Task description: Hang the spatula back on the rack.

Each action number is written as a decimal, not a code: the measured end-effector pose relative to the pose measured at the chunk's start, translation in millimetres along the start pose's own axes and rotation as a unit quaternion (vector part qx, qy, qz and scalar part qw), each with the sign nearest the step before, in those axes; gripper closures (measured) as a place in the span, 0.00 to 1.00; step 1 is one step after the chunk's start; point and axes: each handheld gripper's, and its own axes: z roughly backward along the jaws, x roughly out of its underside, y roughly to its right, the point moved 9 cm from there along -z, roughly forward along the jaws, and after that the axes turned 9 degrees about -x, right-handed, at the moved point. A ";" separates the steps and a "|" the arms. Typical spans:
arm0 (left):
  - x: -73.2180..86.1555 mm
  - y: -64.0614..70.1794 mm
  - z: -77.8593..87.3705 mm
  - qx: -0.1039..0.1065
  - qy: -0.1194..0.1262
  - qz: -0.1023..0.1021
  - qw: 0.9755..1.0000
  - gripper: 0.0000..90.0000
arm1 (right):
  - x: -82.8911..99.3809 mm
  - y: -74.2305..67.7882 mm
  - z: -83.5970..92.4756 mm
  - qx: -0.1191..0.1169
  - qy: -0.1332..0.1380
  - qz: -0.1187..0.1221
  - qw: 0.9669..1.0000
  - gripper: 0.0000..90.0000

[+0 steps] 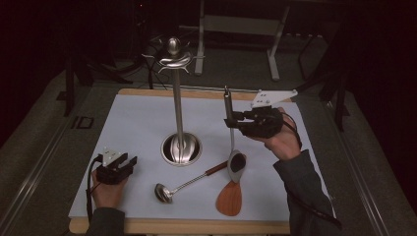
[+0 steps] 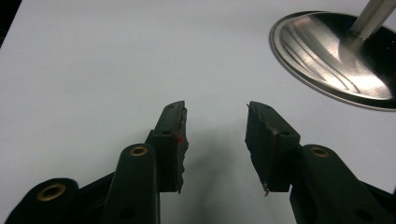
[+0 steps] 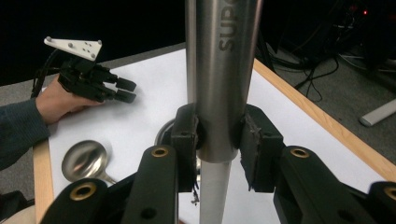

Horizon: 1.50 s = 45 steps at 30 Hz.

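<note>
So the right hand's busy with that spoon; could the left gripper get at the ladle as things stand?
Probably yes. The left gripper rests with open, empty jaws on bare white table, and the ladle lies just beside it with nothing between them. The stand sits farther back.

Stand [image 1: 178, 105] blocks centre; ladle [image 1: 169, 189] lies before it.

The right gripper [image 3: 219, 135] has its two black jaws pressed against either side of a thick, polished steel utensil handle [image 3: 222, 70], which stands upright and narrows to a thinner stem below the jaws. Behind that handle lies a white table top with a pale wooden edge [image 3: 322, 119]. Left of the handle, a shiny steel ladle bowl [image 3: 84, 160] rests on the table. Beyond the ladle bowl, a hand [image 3: 60, 100] rests on the table and holds the left gripper [image 3: 125, 90], with its jaws apart.
</note>
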 end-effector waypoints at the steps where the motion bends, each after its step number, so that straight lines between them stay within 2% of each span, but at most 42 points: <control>1: 0.0 0.0 0.0 0.000 0.000 0.000 1.000 0.65 | -1.9 -0.9 -1.1 0.000 0.003 0.001 1.000 0.77; 16: -0.1 0.0 0.0 0.000 0.001 0.002 1.000 0.65 | -31.8 -15.3 -18.2 -0.009 0.038 0.016 0.999 0.77; 25: -0.1 -0.2 0.1 0.001 0.001 0.002 1.000 0.65 | -42.9 -20.7 -27.9 -0.012 0.050 0.021 0.998 0.77; 35: -0.1 -0.2 0.3 0.001 0.001 0.001 1.000 0.65 | -54.3 -25.8 -36.0 -0.018 0.060 0.020 0.998 0.77; 42: 0.0 -0.3 0.3 0.001 0.000 0.001 1.000 0.65 | -64.3 -28.4 -47.7 -0.024 0.073 0.017 0.997 0.77; 45: 0.0 -0.3 0.3 0.001 0.001 0.001 1.000 0.65 | -67.1 -29.6 -52.9 -0.020 0.077 0.014 0.997 0.77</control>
